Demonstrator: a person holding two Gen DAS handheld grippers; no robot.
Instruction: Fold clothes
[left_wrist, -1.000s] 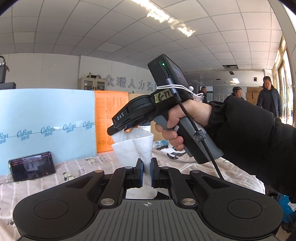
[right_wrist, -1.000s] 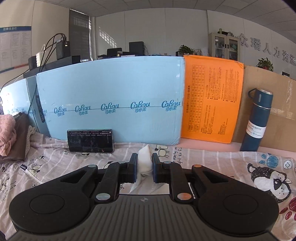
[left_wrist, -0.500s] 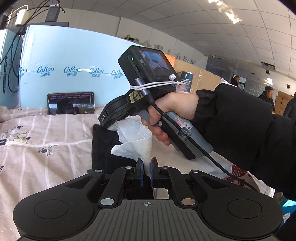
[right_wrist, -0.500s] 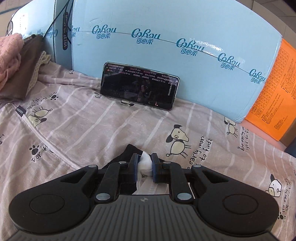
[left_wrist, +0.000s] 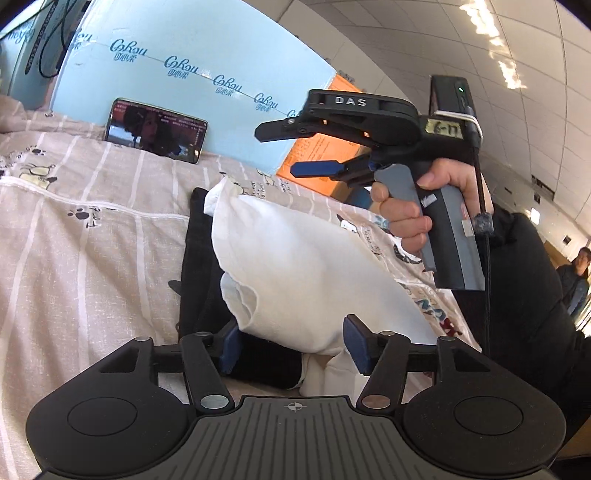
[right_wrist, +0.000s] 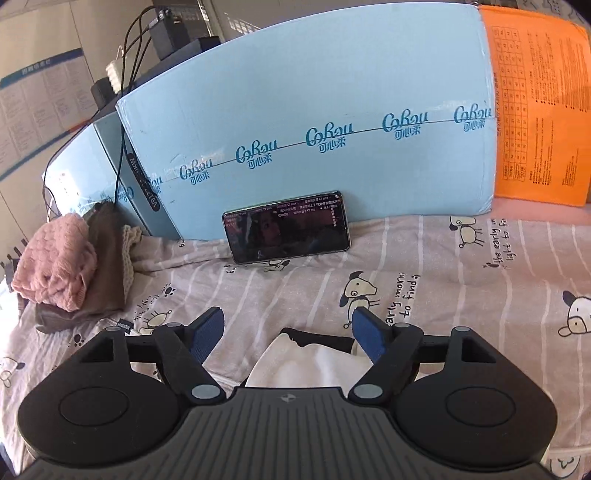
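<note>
Left wrist view: my left hand-held gripper (left_wrist: 291, 345) stands wide apart, grasping nothing; its fingers straddle the near end of the white garment (left_wrist: 306, 269) without pinching it. The garment lies doubled over a black garment (left_wrist: 201, 266) on the bed sheet (left_wrist: 85, 236). My right hand-held gripper (left_wrist: 291, 151), held in my right hand (left_wrist: 424, 206), hovers above the far corner of the cloth, its fingers likewise spread and empty.

Right wrist view: the right hand-held gripper (right_wrist: 288, 334) is released, with a white corner (right_wrist: 306, 360) lying just below and between its fingers. A phone (right_wrist: 286, 230) leans on a blue box (right_wrist: 306, 122); folded clothes (right_wrist: 70, 266) are stacked at left.

I judge a fold has just been laid. The next move calls for re-gripping an edge or smoothing the cloth.
</note>
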